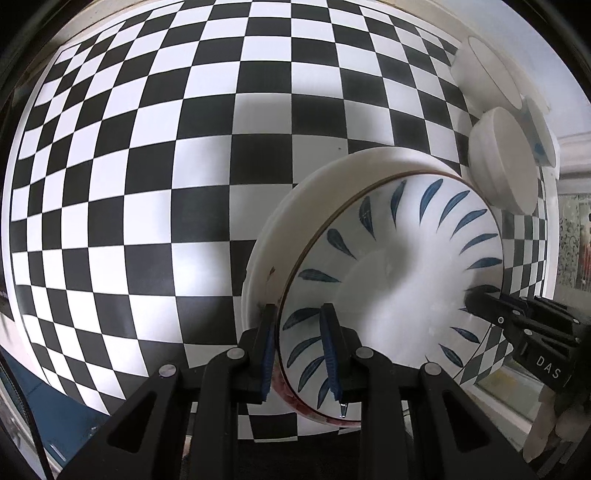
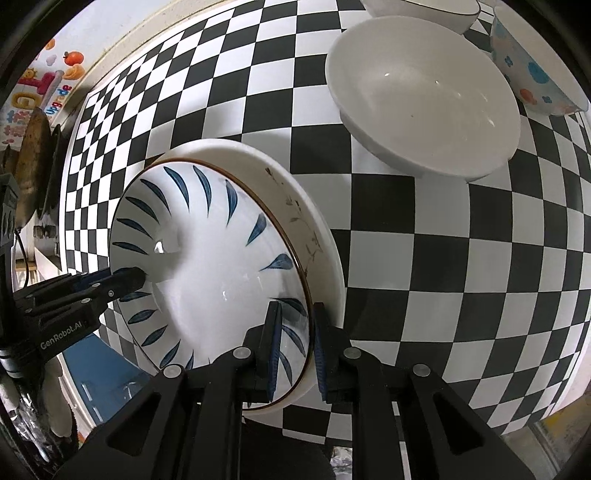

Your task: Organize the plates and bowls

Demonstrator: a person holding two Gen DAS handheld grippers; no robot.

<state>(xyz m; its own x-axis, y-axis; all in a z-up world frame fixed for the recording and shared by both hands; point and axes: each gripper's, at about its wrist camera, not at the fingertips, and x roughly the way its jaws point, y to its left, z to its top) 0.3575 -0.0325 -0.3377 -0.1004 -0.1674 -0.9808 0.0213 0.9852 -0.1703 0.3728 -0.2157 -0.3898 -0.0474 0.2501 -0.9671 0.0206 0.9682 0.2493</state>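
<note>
Your left gripper (image 1: 301, 350) is clamped on the near rim of the blue-leaf plate (image 1: 388, 280), 1 finger inside the rim, 1 outside. That plate sits nested in a larger white plate (image 1: 295, 206) on the checkered tablecloth (image 1: 147, 184). Your right gripper (image 2: 295, 347) grips the opposite rim of the same blue-leaf plate in the same way, fingers closed on the edge. Beyond the stack, on the cloth, stand a plain white bowl (image 2: 424, 96), a bowl with orange and blue spots (image 2: 532, 70) just beside it, and a dark-rimmed white bowl (image 2: 424, 9) at the frame's top edge.
</note>
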